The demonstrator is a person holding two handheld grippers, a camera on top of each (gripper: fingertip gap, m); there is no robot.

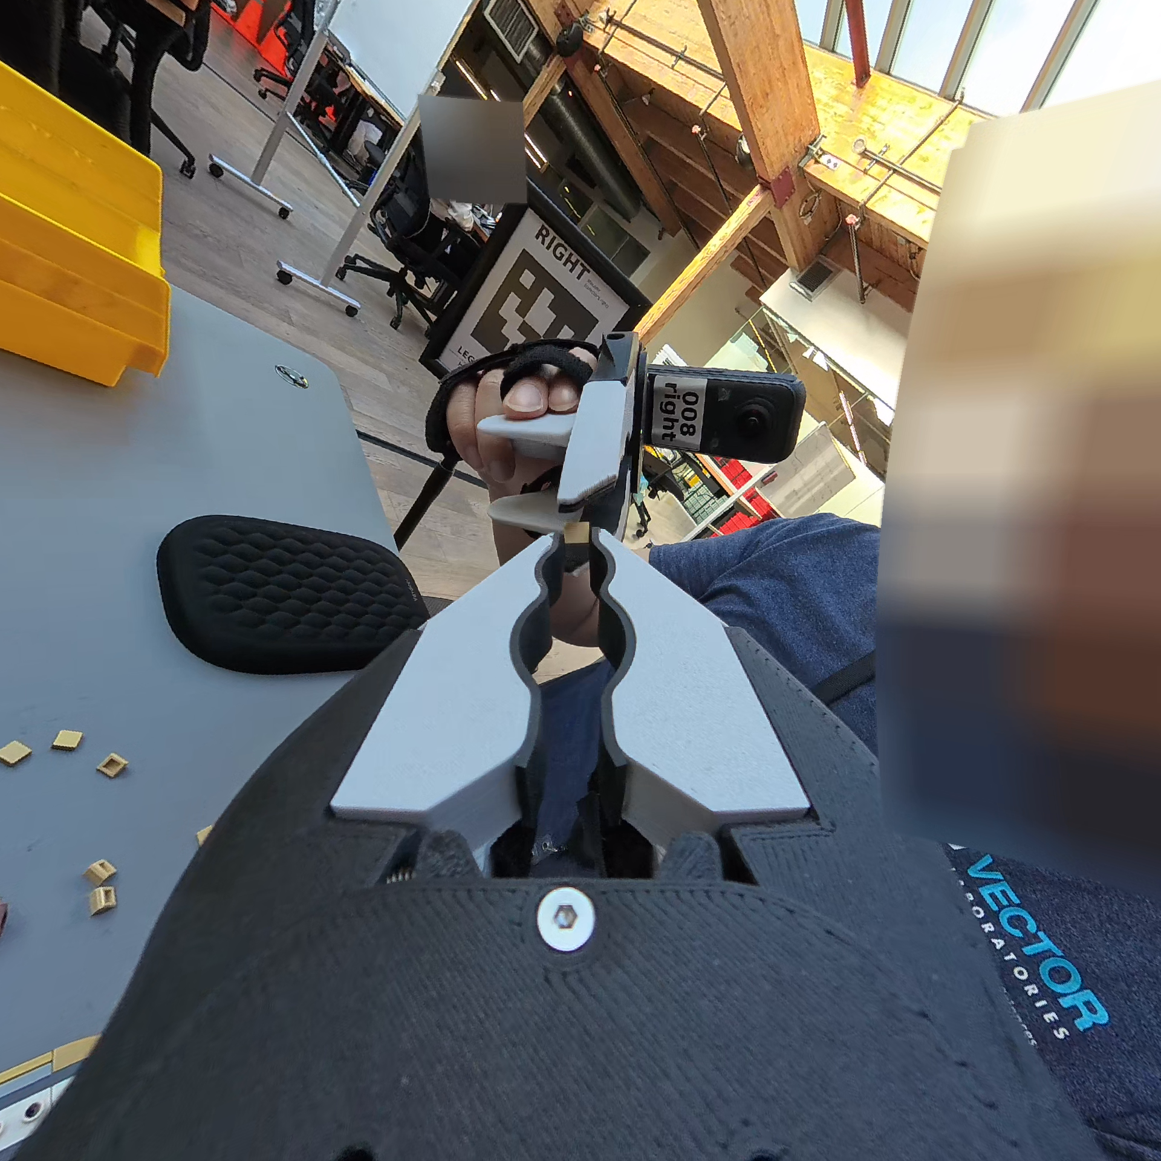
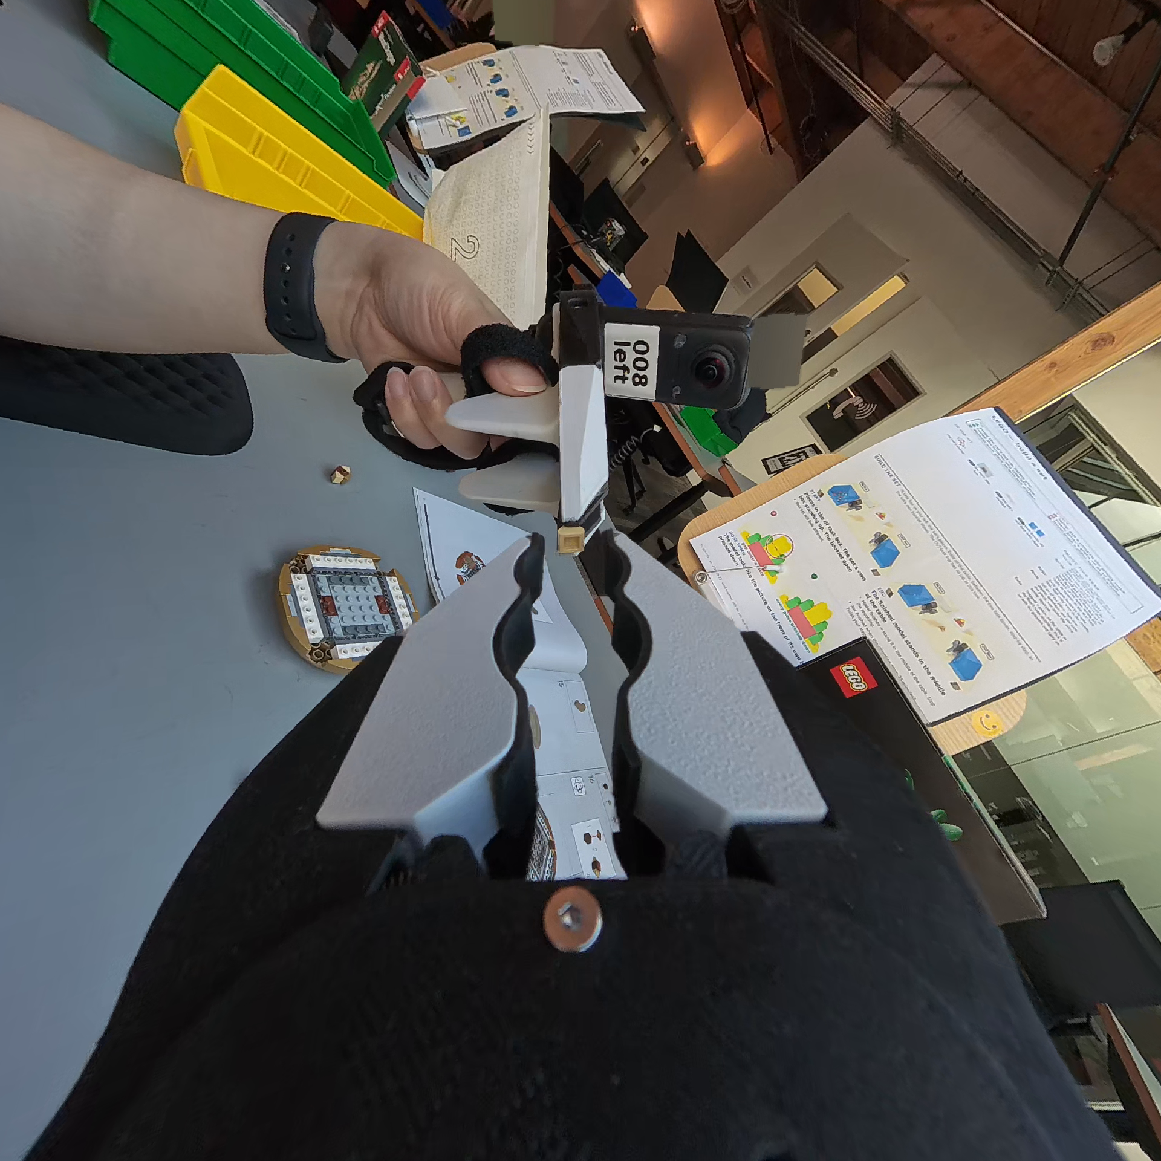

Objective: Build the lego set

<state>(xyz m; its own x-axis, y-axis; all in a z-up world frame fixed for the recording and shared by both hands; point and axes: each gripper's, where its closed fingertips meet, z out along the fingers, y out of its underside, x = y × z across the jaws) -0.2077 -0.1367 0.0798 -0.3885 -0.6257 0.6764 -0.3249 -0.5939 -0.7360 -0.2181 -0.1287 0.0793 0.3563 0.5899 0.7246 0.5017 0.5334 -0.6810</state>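
Both grippers are raised above the grey table [image 2: 125, 628] and face each other tip to tip. The left gripper [image 1: 573, 541] is clenched on a small tan brick [image 2: 570, 539], which sits pinched between its narrow fingertips; in the left wrist view the same piece shows as a sliver between the two pale fingers [image 1: 496, 603]. The right gripper [image 2: 568, 546] is released, its jaws standing slightly parted with the tan brick just in front of their tips and not gripped by them. The left hand [image 2: 408, 339] wraps the left gripper's handle, with a dark band on the wrist; the right hand [image 1: 502, 414] grasps the other handle. A round, partly built model [image 2: 345, 606] with a tan rim and a grey studded centre rests on the table below the left hand, near the edge of an open instruction booklet [image 2: 565, 722]. One loose tan-and-brown piece [image 2: 340, 475] lies between the model and a black textured pad [image 2: 125, 402]. Several loose tan bricks [image 1: 69, 751] lie scattered near the table's edge in the left wrist view. Yellow bins [image 2: 276, 157] and green bins [image 2: 207, 50] stand at the far side, and a printed sheet [image 2: 930, 565] lies on a wooden board at the right.
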